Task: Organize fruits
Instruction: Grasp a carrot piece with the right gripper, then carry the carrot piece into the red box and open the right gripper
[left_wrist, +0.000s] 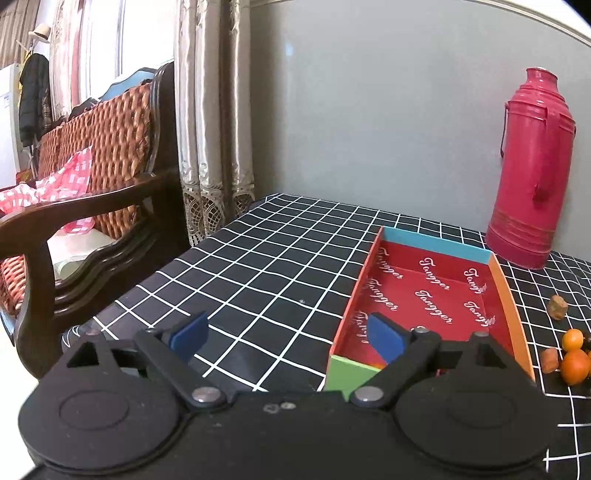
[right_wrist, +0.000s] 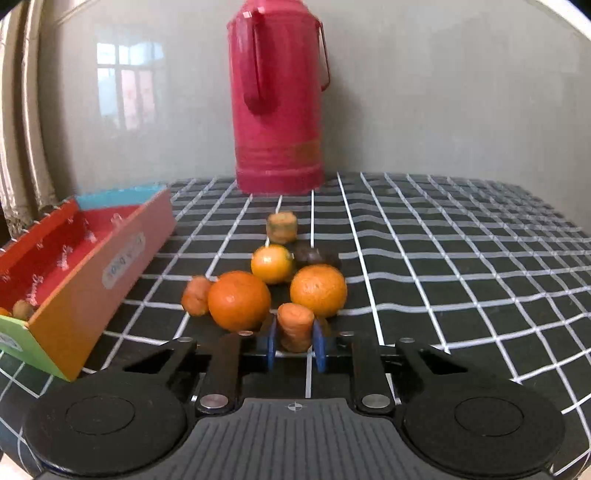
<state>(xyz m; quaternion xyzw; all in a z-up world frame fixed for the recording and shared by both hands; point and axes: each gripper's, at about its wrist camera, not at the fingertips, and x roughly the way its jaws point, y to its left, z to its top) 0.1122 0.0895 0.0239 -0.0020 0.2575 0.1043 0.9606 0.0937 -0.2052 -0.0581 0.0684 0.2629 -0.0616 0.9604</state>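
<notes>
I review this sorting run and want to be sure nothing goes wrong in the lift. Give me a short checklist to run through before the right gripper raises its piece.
1. Right gripper shut on the carrot piece, a blue pad on each side: ok.
2. Carrot piece upright between the pads: ok.
3. Room beside it: the left orange and right orange sit very near; whether they touch the pads: cannot tell.
4. Box open on top, with bare floor to take it: ok.
5. Left gripper open and empty, one finger over the box's near end; it may block the drop: not ok.
</notes>
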